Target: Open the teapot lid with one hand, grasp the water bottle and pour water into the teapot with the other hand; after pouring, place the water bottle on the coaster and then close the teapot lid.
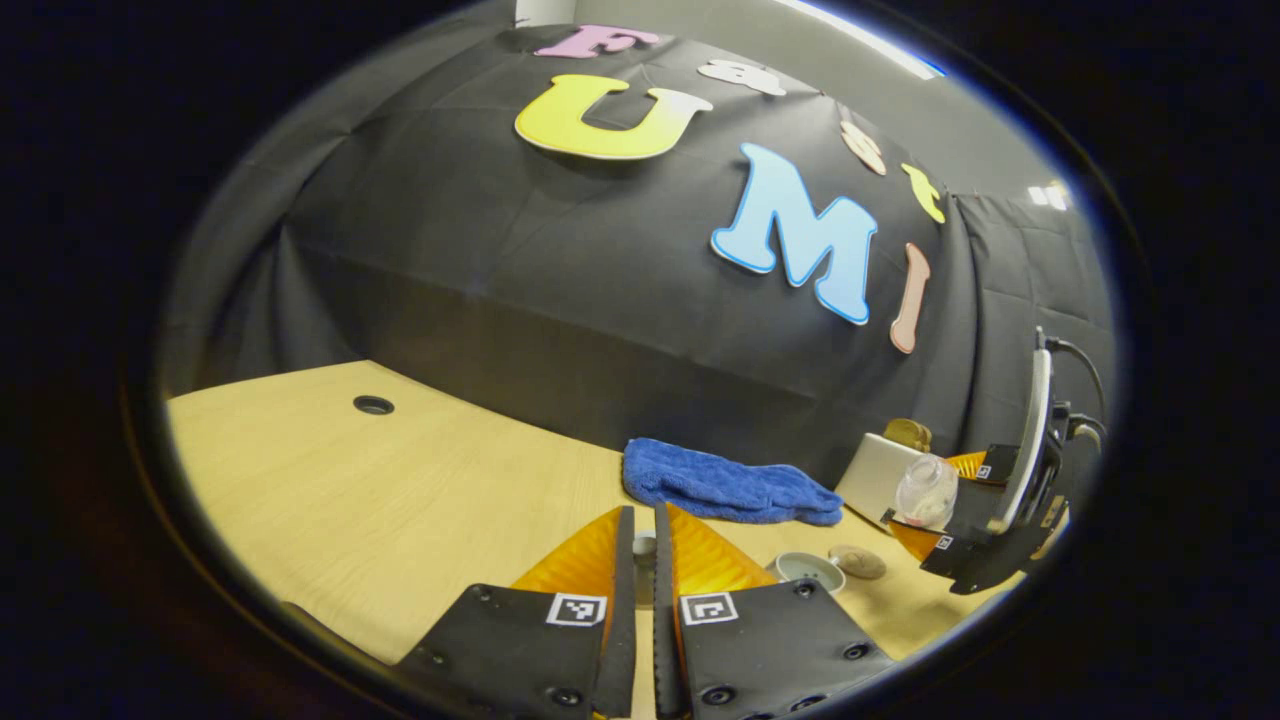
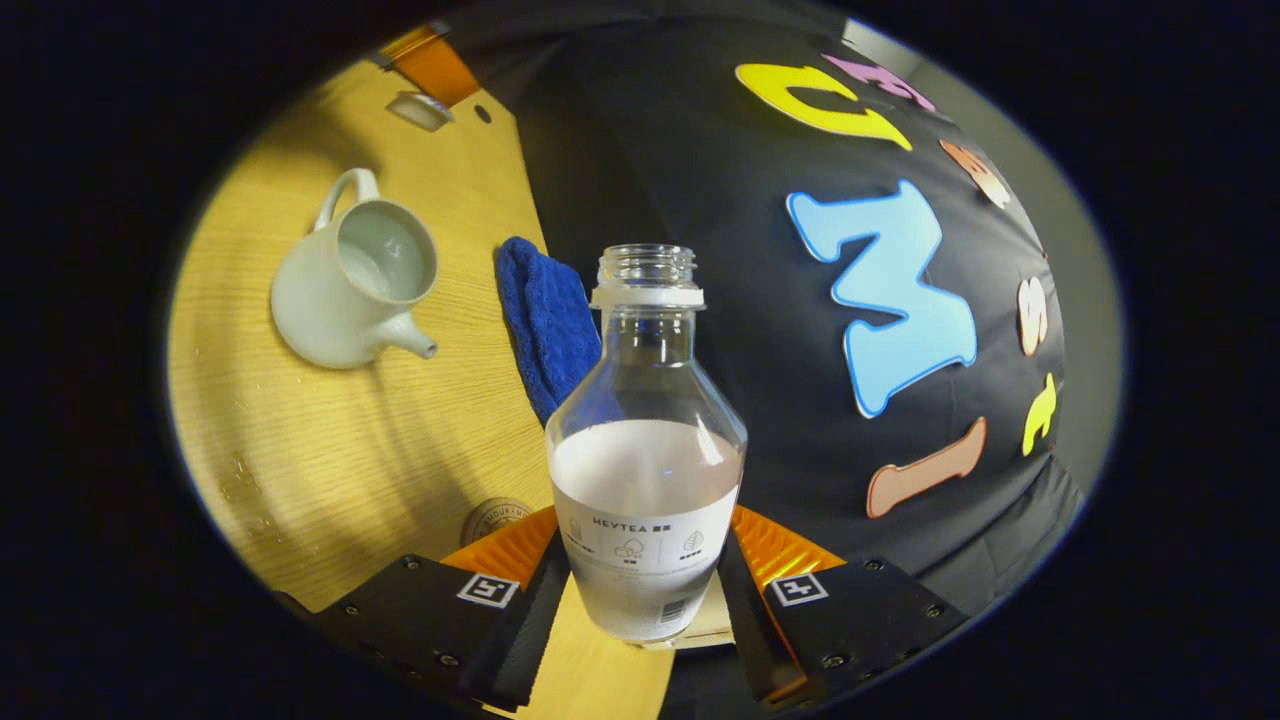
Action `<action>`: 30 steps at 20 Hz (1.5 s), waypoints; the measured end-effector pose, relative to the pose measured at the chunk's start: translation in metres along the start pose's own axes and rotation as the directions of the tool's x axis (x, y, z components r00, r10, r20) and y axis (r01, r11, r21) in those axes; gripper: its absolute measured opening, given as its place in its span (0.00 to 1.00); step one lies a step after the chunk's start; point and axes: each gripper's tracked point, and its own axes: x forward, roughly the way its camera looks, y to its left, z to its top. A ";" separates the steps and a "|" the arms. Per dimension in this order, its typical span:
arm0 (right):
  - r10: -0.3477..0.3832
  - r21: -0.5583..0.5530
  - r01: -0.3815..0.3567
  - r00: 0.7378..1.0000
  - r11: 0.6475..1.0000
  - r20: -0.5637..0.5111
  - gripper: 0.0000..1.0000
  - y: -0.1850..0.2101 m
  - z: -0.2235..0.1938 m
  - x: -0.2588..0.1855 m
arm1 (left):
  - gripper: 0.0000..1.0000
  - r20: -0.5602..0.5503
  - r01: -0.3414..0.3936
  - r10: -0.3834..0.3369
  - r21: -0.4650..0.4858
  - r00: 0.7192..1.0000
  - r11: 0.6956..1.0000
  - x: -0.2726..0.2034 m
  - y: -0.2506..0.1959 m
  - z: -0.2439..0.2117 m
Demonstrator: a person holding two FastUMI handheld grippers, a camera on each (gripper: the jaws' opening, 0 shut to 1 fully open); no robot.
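Note:
My right gripper (image 2: 645, 575) is shut on a clear, uncapped water bottle (image 2: 645, 450), which is about half full. Off to the left of it the pale teapot (image 2: 350, 280) stands on the table with its top open and water inside. A round coaster (image 2: 495, 518) lies close by my right gripper's left finger. My left gripper (image 1: 645, 530) is shut on the small teapot lid (image 1: 645, 548), held up off the table. In the left gripper view the teapot (image 1: 808, 570), the coaster (image 1: 858, 562) and the bottle (image 1: 925, 490) sit low on the right.
A blue towel (image 1: 730, 485) lies at the back of the wooden table (image 1: 380, 500) against the booth wall. Behind the bottle leans a white board (image 1: 872, 472). The tabletop has a cable hole (image 1: 373, 405) at the far left.

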 end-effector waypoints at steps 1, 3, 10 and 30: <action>0.018 0.064 -0.018 1.000 0.998 -0.003 0.76 0.001 -0.003 0.001 | 0.15 0.000 0.000 0.000 0.001 1.000 1.000 0.000 0.000 0.001; 0.039 0.176 -0.036 0.999 0.984 -0.010 0.76 -0.001 -0.006 0.004 | 0.15 0.000 0.000 0.000 0.001 1.000 1.000 -0.001 0.000 0.001; 0.105 0.677 -0.114 0.993 0.727 0.055 0.76 0.001 -0.005 0.020 | 0.13 -0.001 0.002 -0.002 0.015 1.000 1.000 0.000 0.000 0.001; 0.106 0.905 -0.077 0.994 0.419 0.035 0.76 0.018 -0.039 0.055 | 0.13 -0.008 0.008 -0.008 0.033 1.000 0.999 -0.004 0.004 -0.002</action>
